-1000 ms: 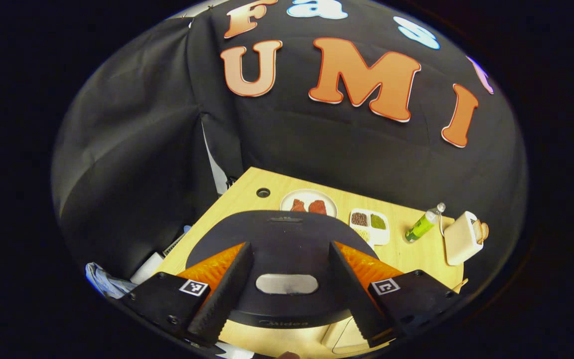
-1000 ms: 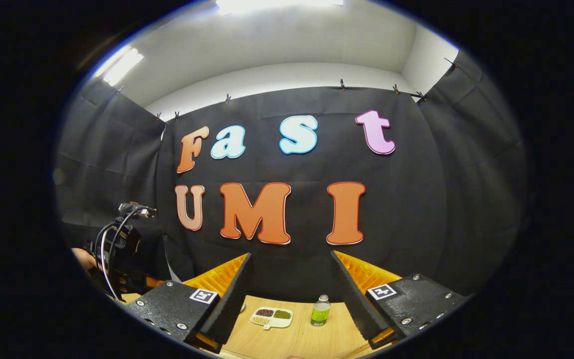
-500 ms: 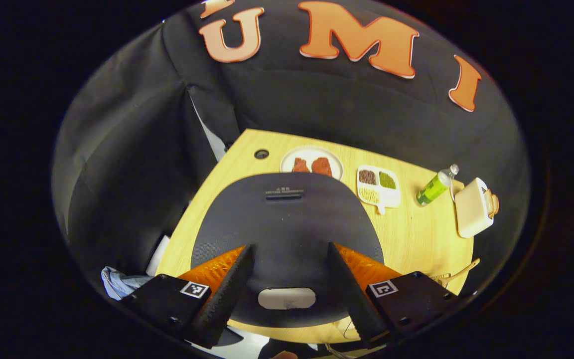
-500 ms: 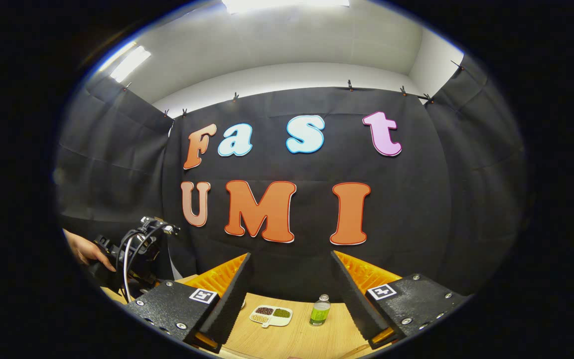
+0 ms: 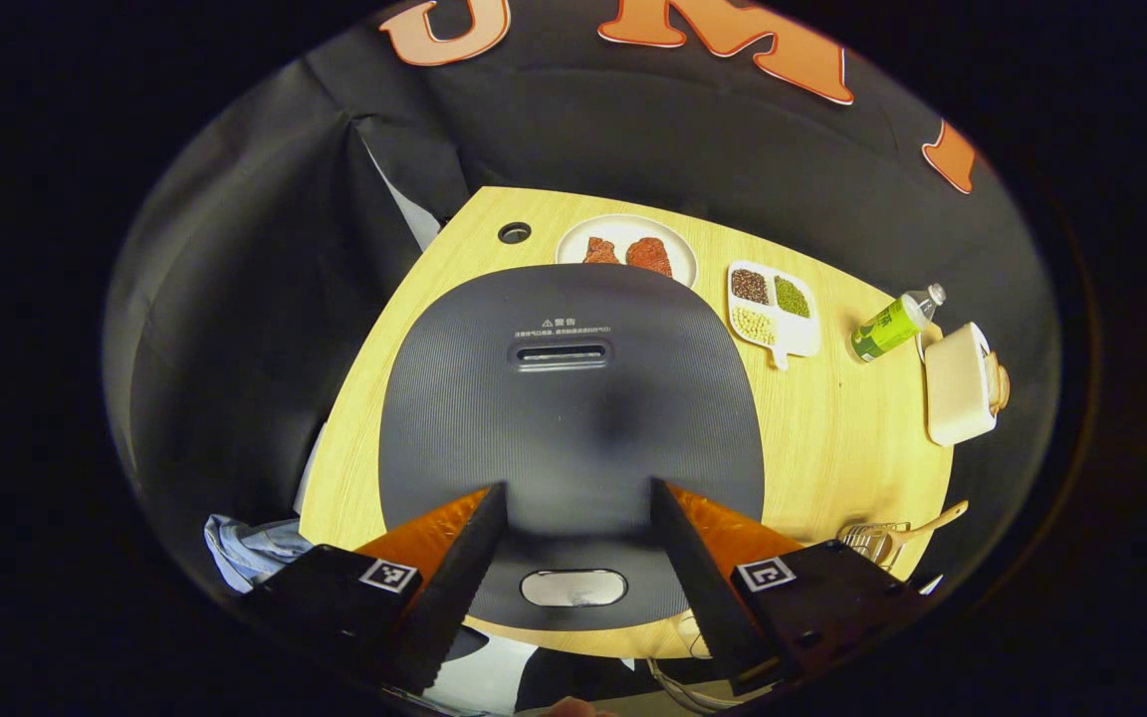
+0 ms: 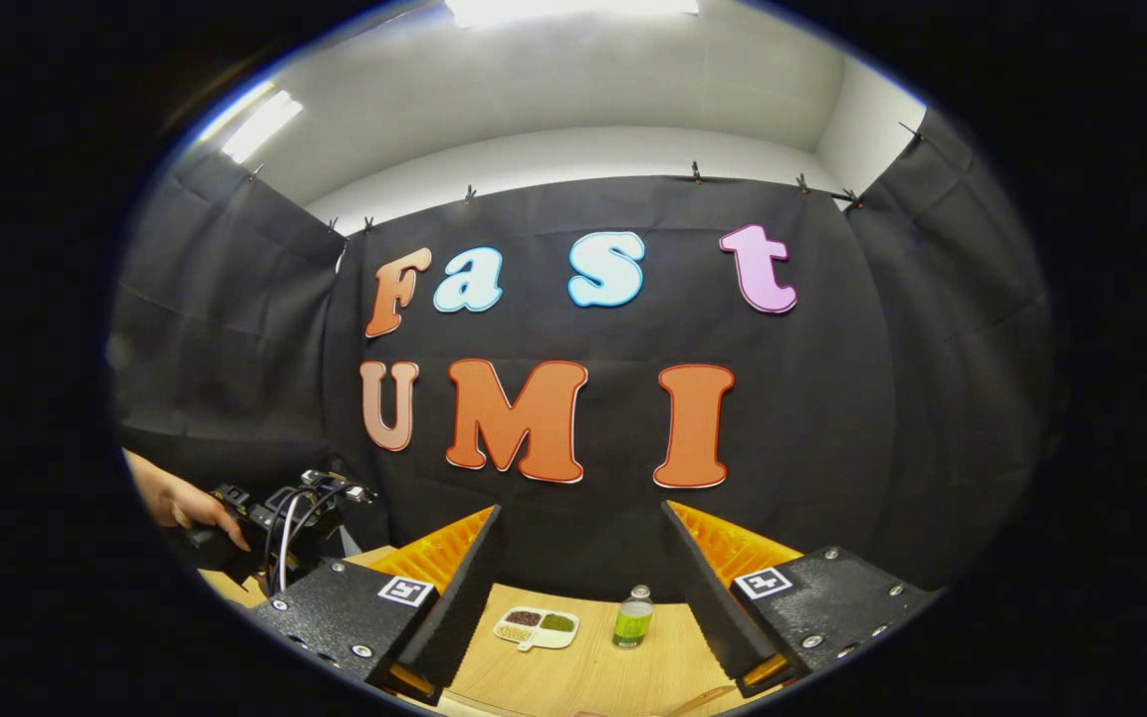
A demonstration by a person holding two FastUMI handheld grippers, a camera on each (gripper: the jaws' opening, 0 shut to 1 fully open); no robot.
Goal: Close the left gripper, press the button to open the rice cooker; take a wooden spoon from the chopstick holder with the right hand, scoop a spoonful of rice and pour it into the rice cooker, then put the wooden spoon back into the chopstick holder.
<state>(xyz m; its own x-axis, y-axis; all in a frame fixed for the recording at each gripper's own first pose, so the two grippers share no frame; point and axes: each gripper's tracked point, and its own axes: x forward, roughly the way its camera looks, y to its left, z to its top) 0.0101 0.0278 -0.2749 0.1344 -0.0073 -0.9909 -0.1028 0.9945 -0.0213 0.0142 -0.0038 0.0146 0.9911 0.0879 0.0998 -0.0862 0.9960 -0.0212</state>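
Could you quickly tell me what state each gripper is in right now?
Left gripper: open, empty, above the rice cooker.
Right gripper: open, empty.

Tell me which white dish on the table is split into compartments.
The divided dish beside the green bottle: it holds brown, green and pale grains in three separate sections. The round plate behind the rice cooker is undivided.

Rice cooker (image 5: 573, 418) lid matt, finely ribbed; table (image 5: 832, 448) pale wood.

Left gripper (image 5: 567, 578): 2 black textured finger blocks, each with 1 square fiducial marker and screws. Right gripper (image 6: 578, 597): identical build. Cables loop over the distant unit beside a hand (image 6: 180, 503).
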